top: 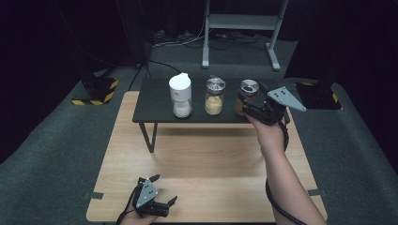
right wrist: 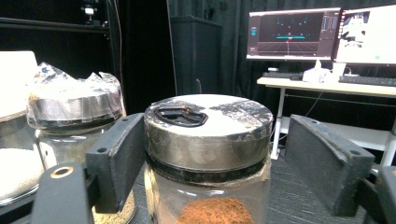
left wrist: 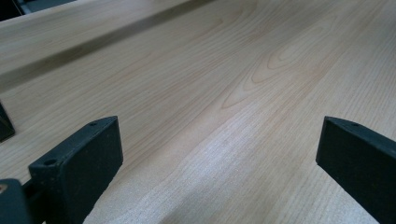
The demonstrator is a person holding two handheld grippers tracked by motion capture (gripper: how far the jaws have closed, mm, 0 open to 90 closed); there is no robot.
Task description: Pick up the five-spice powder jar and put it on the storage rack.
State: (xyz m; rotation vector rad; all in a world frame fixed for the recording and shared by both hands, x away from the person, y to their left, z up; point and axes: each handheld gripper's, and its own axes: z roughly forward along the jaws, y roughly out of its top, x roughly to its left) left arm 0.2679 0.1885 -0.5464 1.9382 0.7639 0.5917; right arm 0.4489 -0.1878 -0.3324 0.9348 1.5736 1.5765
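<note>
Where the dark raised shelf (top: 155, 110) stands at the far end of the wooden worktop (top: 202, 164), three jars stand on it in a row. The first is a white-capped jar (top: 180, 95) holding white grains, the middle jar (top: 215, 96) has a metal lid and pale yellow contents, and the third is the brown-powder jar (top: 246, 93) at the right end of the row, standing upright. There are two tools. The right tool (top: 248, 104) is held level at the brown-powder jar; in the right gripper view the jar's metal lid (right wrist: 208, 130) sits between the two black jaws, the left-hand jaw close against the lid's side or just touching it, the other jaw well apart from it with open air between. The jaws are partly spread, so the jar is not pinched. The left tool (top: 162, 192) lies low over the near edge of the worktop, its two jaws spread wide, with bare wood grain (left wrist: 233, 93) between them. One metal frame stands on the floor beyond the shelf.
</note>
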